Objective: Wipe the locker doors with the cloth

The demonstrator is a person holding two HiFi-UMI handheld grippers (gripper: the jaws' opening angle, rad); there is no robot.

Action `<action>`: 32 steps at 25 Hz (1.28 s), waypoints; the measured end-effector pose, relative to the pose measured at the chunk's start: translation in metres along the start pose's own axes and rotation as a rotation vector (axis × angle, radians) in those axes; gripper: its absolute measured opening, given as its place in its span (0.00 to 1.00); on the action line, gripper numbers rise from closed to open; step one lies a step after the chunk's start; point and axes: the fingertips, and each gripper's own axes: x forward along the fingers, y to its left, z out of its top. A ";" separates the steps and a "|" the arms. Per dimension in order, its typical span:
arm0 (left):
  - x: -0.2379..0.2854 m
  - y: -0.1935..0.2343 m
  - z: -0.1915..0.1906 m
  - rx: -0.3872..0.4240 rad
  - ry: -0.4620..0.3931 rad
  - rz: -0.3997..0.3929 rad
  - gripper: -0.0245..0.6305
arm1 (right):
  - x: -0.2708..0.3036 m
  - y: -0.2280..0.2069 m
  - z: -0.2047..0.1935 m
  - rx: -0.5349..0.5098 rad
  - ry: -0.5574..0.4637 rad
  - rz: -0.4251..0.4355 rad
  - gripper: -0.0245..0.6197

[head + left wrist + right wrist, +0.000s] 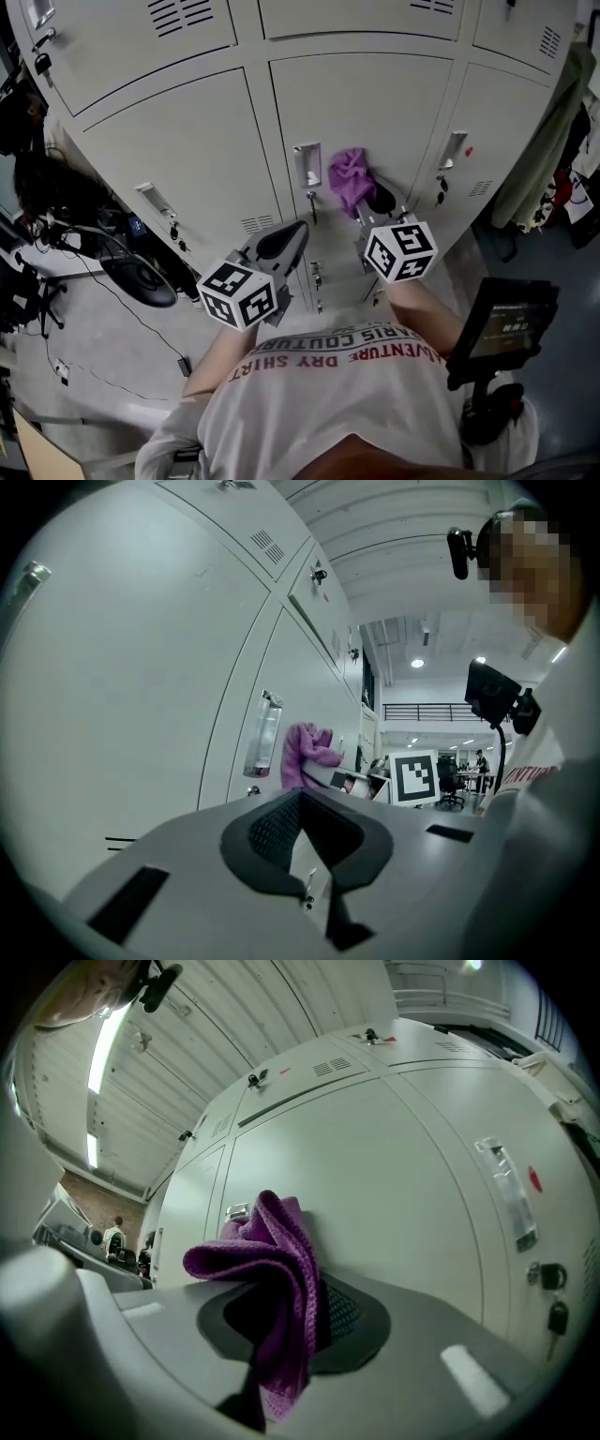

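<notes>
Right gripper (pixel 298 1241) jaws are clenched on the purple cloth (pixel 277 1274). Left gripper (pixel 296 799) jaws are together, empty. The cloth sits at the middle locker door (pixel 375 103), beside its handle (pixel 307 166). Grip firmly, press flat, overlap strokes.

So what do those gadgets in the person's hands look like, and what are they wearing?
The left hand-held gripper and right hand-held gripper are pale grey moulded shells with dark, textured pads inside. Each carries a white cube printed with black square markers. No cables show. The person wears a white T-shirt with red lettering.
</notes>
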 end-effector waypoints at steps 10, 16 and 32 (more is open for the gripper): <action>0.011 -0.013 -0.007 -0.008 0.019 -0.024 0.04 | -0.039 -0.080 0.007 -0.049 -0.022 -0.199 0.13; 0.016 -0.022 -0.012 -0.001 0.043 -0.048 0.04 | -0.061 -0.123 0.002 -0.031 -0.019 -0.312 0.13; -0.004 -0.023 -0.015 -0.012 0.038 -0.016 0.04 | -0.079 -0.108 0.023 0.117 -0.090 -0.268 0.13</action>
